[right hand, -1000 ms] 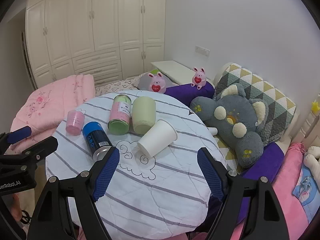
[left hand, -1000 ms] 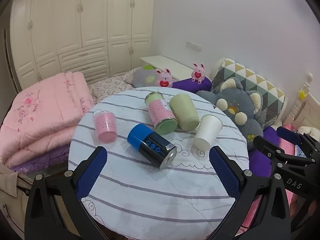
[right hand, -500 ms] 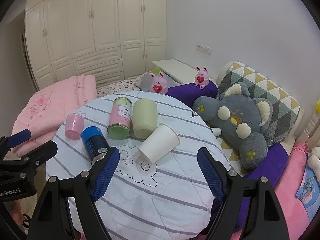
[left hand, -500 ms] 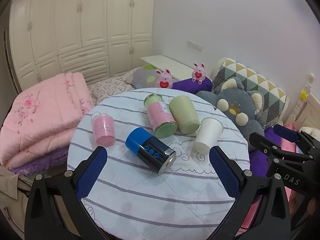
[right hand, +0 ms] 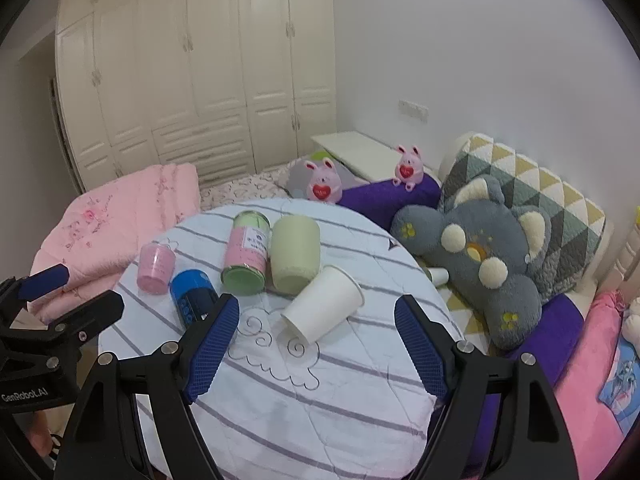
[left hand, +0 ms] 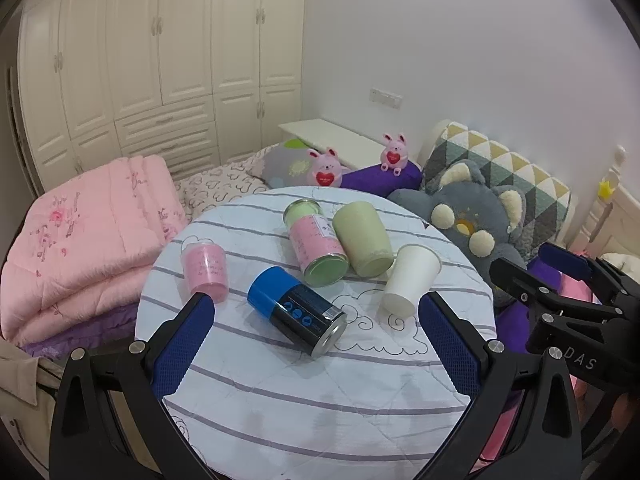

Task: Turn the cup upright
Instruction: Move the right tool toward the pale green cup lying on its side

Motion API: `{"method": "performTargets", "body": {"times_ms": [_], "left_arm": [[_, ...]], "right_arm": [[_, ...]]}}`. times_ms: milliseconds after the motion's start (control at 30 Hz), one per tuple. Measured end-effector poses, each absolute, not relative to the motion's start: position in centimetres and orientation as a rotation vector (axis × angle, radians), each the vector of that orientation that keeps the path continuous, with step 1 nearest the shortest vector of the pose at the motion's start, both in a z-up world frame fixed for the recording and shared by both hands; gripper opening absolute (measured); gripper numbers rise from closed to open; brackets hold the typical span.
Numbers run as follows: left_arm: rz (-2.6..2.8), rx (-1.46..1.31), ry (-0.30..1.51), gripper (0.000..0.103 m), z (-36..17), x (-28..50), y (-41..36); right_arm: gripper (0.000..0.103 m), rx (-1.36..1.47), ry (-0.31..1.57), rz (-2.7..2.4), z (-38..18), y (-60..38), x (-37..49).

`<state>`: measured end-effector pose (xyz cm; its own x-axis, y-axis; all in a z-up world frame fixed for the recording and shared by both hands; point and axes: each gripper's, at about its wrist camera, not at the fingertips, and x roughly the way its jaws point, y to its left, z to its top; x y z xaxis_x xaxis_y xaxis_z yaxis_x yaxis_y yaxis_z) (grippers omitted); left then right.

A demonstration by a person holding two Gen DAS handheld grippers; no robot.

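A round table [left hand: 320, 400] with a striped white cloth holds several cups lying on their sides: a white paper cup [left hand: 410, 280] [right hand: 324, 308], a pale green cup [left hand: 364, 238] [right hand: 295, 254], a pink-and-green can [left hand: 318, 246] [right hand: 246, 256] and a blue-and-black can [left hand: 296, 314] [right hand: 191, 298]. A small pink cup [left hand: 205, 266] [right hand: 156, 266] stands mouth down at the left. My left gripper [left hand: 316, 344] is open and empty, held back from the blue can. My right gripper [right hand: 316, 344] is open and empty, just short of the white cup.
A folded pink quilt [left hand: 80, 236] lies left of the table. A grey plush toy [right hand: 480, 256], a patterned cushion [right hand: 532, 184], purple bolsters and two pink rabbit toys [right hand: 322, 182] sit on the bed behind and right. White wardrobes [right hand: 200, 80] line the back wall.
Both grippers have drawn back and risen slightly, so the table and cups look a little smaller and farther. Nothing on the table has moved.
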<state>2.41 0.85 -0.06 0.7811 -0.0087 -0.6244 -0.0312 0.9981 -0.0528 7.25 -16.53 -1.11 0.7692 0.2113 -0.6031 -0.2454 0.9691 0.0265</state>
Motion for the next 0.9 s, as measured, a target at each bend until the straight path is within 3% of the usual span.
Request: {"method": "performTargets", "body": {"times_ms": [633,900], "left_arm": [[0.005,-0.049,0.418,0.103,2.6,-0.6,0.4],[-0.053,-0.077,0.398,0.103,2.3,-0.6,0.3]], "right_arm": [[0.081,-0.076,0.344,0.259,1.2,-15.4,3.8],[0.082,-0.094,0.305,0.215,1.4,-15.3,3.0]]}}
